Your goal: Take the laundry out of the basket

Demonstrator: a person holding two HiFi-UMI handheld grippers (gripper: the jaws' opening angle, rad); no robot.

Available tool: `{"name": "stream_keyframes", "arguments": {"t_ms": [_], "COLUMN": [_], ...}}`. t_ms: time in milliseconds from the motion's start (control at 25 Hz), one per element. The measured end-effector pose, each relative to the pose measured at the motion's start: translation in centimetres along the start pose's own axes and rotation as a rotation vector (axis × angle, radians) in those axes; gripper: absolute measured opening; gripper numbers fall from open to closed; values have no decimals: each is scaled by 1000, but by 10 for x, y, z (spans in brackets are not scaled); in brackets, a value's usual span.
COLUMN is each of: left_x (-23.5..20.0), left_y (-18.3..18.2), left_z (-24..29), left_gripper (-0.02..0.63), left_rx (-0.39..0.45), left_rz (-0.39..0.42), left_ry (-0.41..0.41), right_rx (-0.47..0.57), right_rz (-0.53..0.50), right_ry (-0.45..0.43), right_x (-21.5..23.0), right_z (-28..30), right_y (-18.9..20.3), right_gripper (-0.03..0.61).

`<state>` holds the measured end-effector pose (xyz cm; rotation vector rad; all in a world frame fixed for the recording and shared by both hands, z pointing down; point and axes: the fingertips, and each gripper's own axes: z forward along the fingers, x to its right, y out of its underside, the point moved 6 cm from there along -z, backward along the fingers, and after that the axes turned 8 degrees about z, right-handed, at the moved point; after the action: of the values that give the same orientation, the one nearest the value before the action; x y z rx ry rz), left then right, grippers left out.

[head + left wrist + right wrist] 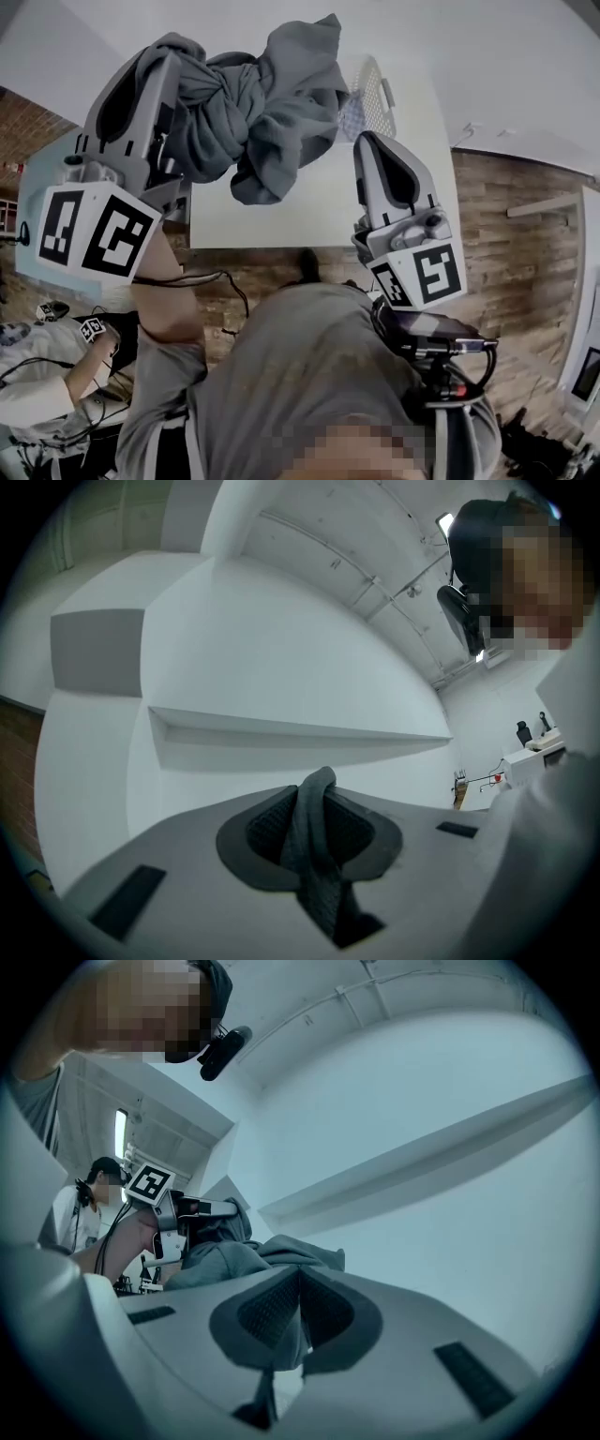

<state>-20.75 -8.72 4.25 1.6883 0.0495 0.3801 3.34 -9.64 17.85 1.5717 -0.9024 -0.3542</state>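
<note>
A bunched grey garment (262, 103) hangs in the air over the white table (309, 220). My left gripper (178, 70), raised at the upper left of the head view, is shut on it. In the left gripper view a strip of the grey cloth (319, 874) is pinched between the dark pads of the left gripper (314, 794). My right gripper (367, 141) points up just right of the garment's lower folds, apart from them. In the right gripper view its jaws (300, 1274) are together with nothing between them, and the garment (234, 1260) hangs beyond. The white laundry basket (375, 94) stands behind on the table.
A second person (37, 366) sits at the lower left with another marked gripper, also visible in the right gripper view (89, 1204). Wood-pattern floor (516, 244) lies to the right of the table. White walls and a ledge (300, 728) fill the gripper views.
</note>
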Motion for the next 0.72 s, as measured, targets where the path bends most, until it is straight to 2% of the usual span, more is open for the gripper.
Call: {"name": "stream_keyframes", "arguments": {"t_ms": [80, 160, 280, 480, 720], "left_x": [19, 28, 28, 42, 54], "left_y": [-28, -35, -18, 9, 45], "left_z": [-28, -56, -80, -106, -132], "left_gripper": [63, 63, 63, 63, 63], "left_rx": [-2, 8, 15, -24, -82], "left_rz": [22, 21, 3, -6, -31], "left_ry": [-36, -77, -130, -199, -240], "right_rx": [7, 2, -17, -53, -83], "right_rz": [11, 7, 0, 7, 1], "right_ry": [-37, -64, -82, -107, -152], "right_x": [-14, -28, -33, -29, -37], "right_z": [-23, -41, -55, -70, -76], "right_y": [-19, -22, -7, 11, 24], "right_gripper": [9, 8, 9, 8, 9]}}
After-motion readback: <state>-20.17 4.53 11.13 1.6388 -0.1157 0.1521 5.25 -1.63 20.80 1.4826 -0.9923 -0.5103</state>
